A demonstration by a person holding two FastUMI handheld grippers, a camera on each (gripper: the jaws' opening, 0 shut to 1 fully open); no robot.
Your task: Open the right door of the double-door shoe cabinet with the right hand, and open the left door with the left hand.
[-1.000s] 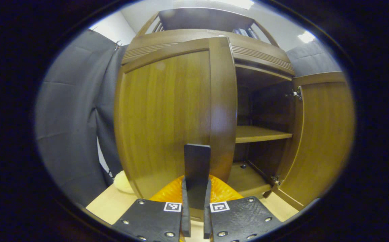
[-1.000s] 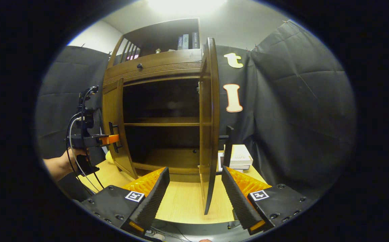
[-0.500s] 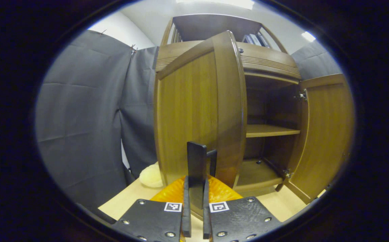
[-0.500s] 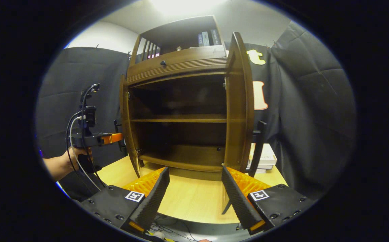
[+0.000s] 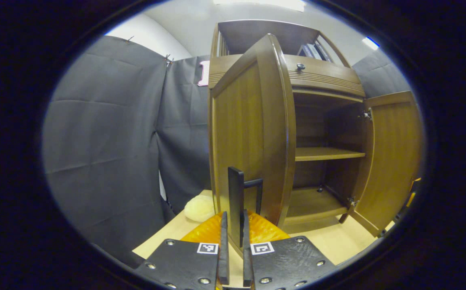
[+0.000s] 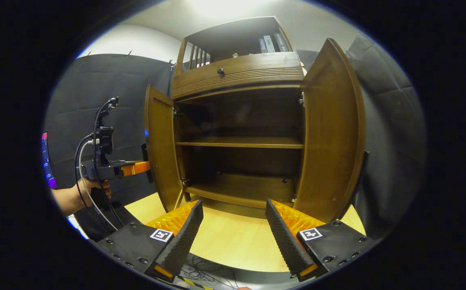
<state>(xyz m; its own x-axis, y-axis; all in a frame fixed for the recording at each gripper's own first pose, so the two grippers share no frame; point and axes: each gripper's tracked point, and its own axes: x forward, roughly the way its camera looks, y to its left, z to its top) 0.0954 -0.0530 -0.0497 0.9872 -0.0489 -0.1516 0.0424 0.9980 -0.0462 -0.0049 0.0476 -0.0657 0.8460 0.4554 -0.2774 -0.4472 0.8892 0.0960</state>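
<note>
At the bottom centre of the left gripper view, the left hand-held gripper (image 5: pixel 233 257) is pinched on the dark bar handle (image 5: pixel 236 201) of the left door (image 5: pixel 253 133), both fingers against it. Over the last second that door has swung from nearly flat across the cabinet to well outward, its edge now toward the camera. In the right gripper view the right hand-held gripper (image 6: pixel 233 233) is spread wide and holds nothing, low over the counter (image 6: pixel 229 241). The right door (image 6: pixel 333 137), at the right of that frame, has turned from edge-on to wide open. Both doors thus look open, and the task appears all but finished.

The shoe cabinet (image 6: pixel 241 133) stands at mid frame with bare shelves. The right door's handle is mostly hidden behind its edge. A pale lump (image 5: pixel 200 208) by the cabinet's foot is hard to identify.
</note>
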